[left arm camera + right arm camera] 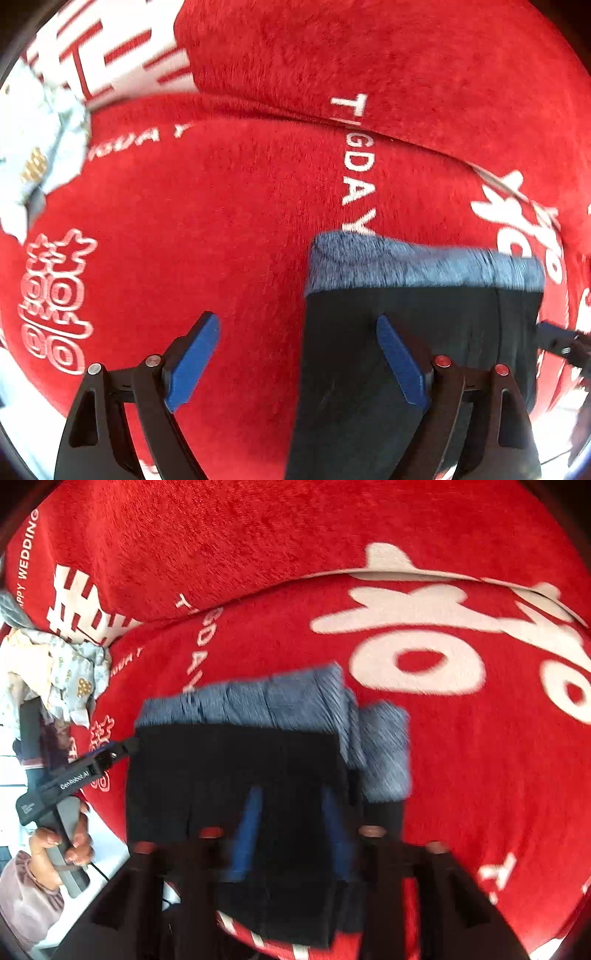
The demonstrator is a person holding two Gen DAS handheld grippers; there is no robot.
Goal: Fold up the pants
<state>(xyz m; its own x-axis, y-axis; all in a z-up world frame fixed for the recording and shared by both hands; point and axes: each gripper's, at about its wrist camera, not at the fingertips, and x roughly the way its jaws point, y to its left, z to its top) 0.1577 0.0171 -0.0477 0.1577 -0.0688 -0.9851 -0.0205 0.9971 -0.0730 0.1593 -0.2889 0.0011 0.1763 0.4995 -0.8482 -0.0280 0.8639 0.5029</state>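
Folded dark pants (blue-grey band along the far edge) lie mid-frame on the red blanket. The right tongs are clenched on their near edge; the left tongs are released, spread beside them.

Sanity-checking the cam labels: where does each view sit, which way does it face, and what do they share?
Left wrist: on the left gripper, looking down along open fingers at the red blanket; pants to the right.
Right wrist: on the right gripper, facing the pants; the left gripper and hand show at left.
Shared: pants, blanket, pale clothes pile.
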